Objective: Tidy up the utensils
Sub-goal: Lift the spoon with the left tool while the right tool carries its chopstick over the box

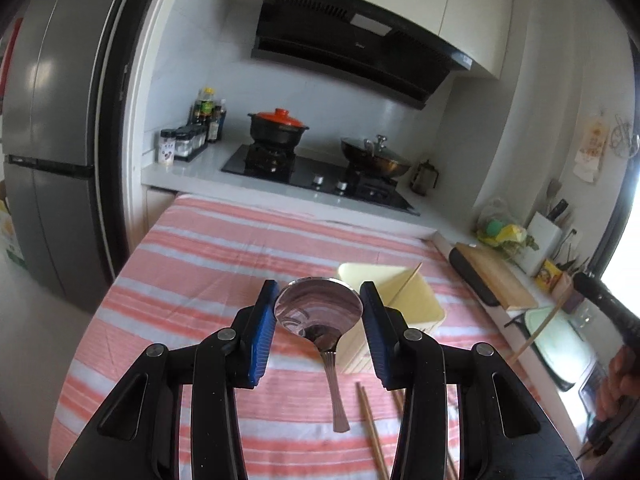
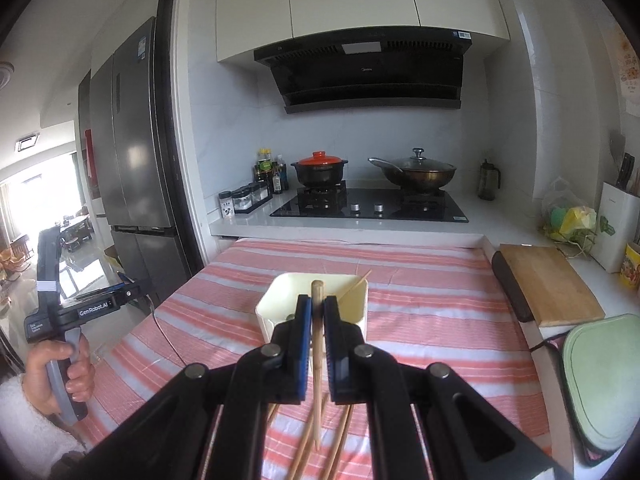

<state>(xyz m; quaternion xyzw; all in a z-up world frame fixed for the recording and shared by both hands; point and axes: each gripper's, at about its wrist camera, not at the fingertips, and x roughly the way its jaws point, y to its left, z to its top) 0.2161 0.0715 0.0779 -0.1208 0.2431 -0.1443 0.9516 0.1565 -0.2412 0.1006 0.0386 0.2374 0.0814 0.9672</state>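
Spoon (image 1: 319,317) clamped by bowl between left gripper (image 1: 319,312) pads, handle hanging; right gripper (image 2: 317,320) pinches chopstick (image 2: 317,356) near cream holder (image 2: 280,300) on striped cloth (image 2: 440,320)

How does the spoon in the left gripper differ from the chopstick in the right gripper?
The spoon is shiny metal with a broad bowl; the chopstick is thin pale wood. The left gripper holds the spoon by its bowl with jaws apart; the right gripper is nearly shut on the chopstick. Both hang above the striped cloth.

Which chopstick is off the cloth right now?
The chopstick clamped upright in the right gripper, in front of the cream holder. The loose chopsticks lie flat on the striped cloth.
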